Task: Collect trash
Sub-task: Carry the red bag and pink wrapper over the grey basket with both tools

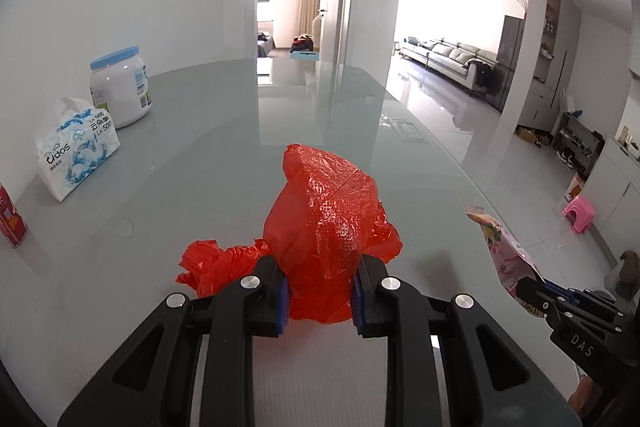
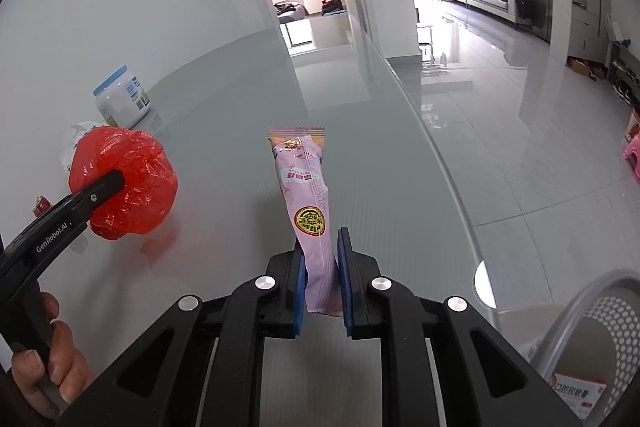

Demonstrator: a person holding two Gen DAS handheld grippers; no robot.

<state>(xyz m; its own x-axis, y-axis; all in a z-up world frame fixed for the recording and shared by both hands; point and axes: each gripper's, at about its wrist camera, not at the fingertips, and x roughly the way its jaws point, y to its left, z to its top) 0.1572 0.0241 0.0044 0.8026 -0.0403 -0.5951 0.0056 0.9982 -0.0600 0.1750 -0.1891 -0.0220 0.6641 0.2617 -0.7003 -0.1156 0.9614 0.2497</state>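
Crinkled red plastic bag (image 1: 328,239) bulges between your left gripper's (image 1: 320,291) blue pads, clamped tight above the glossy grey table (image 1: 200,155); a soft tissue pack (image 1: 76,151) and round jar (image 1: 120,87) stand far left. Right view: your right gripper (image 2: 322,287) pinches a slim pink wrapper (image 2: 308,203) upright, mesh bin (image 2: 600,331) at lower right.

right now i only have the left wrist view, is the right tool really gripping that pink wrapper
Observer: Yes. The right tool is shut on the pink wrapper, with the pads at its lower end.
Operator: any bin close by
Observer: A grey mesh basket shows at the lower right of the right wrist view.
Operator: empty?
Observer: No, a white box with red print lies inside it.
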